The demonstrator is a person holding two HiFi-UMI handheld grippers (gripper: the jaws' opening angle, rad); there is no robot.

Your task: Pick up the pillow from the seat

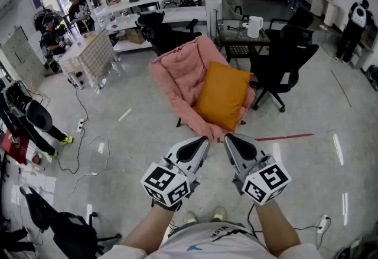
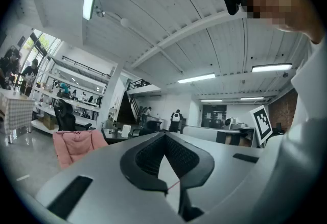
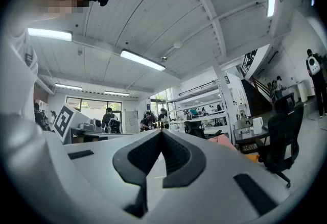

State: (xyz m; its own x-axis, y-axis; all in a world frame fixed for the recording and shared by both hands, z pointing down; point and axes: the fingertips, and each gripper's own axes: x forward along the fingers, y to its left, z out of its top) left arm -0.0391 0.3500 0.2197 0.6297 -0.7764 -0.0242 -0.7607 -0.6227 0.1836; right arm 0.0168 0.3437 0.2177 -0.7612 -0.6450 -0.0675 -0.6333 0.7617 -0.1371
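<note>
Left gripper (image 1: 204, 143), right gripper (image 1: 229, 139) closed, empty; head view shows pillow (image 1: 222, 95) clearly.

Orange square pillow (image 1: 222, 96) propped tilted against back of pink cushioned seat (image 1: 177, 78), uncreased.

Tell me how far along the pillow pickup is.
Done: nothing yet; the pillow leans in the chair. In hand: nothing; the left tongs and right tongs are shut and empty, held short of the chair. Left: approach, open, grip the pillow, lift.
</note>
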